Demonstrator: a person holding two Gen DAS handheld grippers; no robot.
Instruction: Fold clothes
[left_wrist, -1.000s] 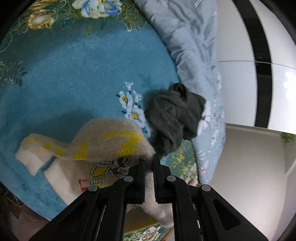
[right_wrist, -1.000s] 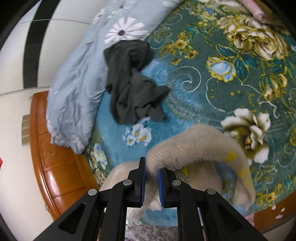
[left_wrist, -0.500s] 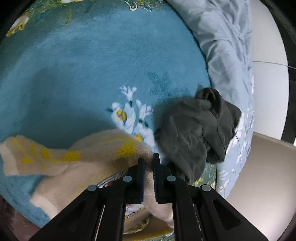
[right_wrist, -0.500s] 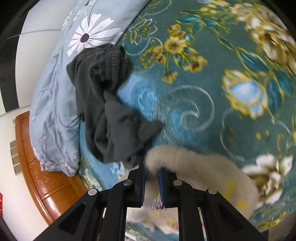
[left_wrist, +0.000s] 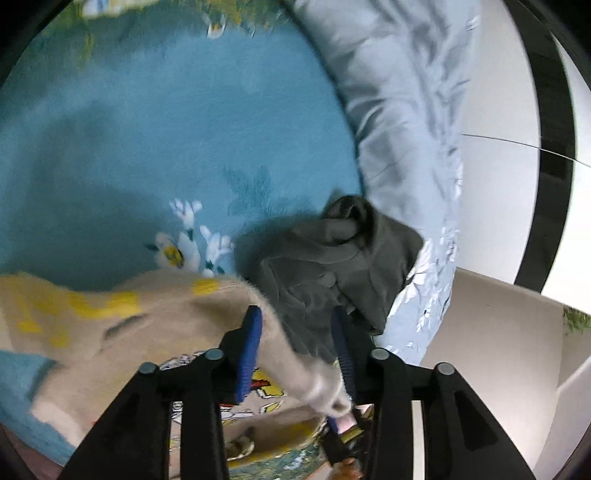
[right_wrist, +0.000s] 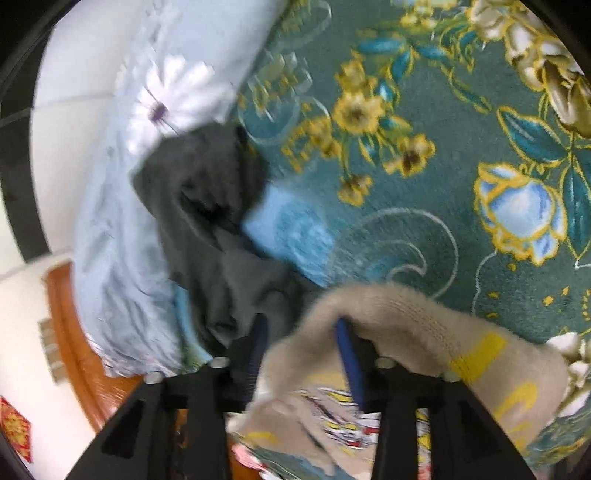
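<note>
Over floral blanket (right_wrist: 461, 122), both grippers' fingers (left_wrist: 249, 350) spread, beige sweater (right_wrist: 406, 317) draped between

Two close fisheye views are taken from just above a flowered blanket (left_wrist: 177, 129), each looking forward past its own fingers. A dark garment (left_wrist: 332, 258) (right_wrist: 207, 221) is seen ahead in both, against a pale blue pillow (left_wrist: 402, 110) (right_wrist: 122, 229), approached from opposite sides.

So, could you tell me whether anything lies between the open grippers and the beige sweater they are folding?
Nothing visible does. The beige sweater drapes between the open fingers of the left gripper and right gripper. The dark grey garment lies just beyond, touching the sweater's far edge.
</note>
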